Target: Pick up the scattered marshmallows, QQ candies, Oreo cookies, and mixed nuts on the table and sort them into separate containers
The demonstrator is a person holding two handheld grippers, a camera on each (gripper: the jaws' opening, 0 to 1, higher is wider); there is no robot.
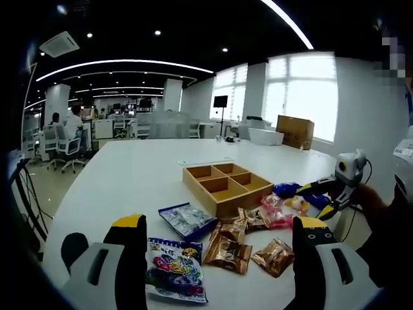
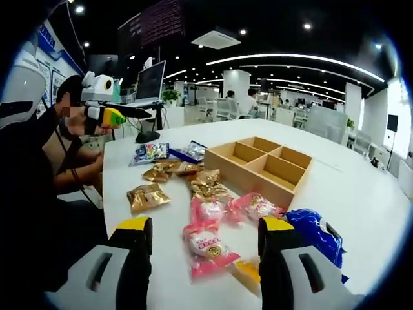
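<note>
Left gripper (image 1: 219,240) and right gripper (image 2: 205,240), jaws spread wide, grasping nothing; snack packets (image 2: 208,210) scattered on white table (image 1: 129,174) beside empty four-compartment wooden box (image 1: 226,185).

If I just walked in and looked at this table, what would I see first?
Probably the light wooden tray with four empty compartments, sitting in the middle of the big white table. Next, the pile of shiny snack packets scattered in front of it: pink packets, golden-brown packets and a blue packet. The right tool hangs open just over the pink ones.
</note>
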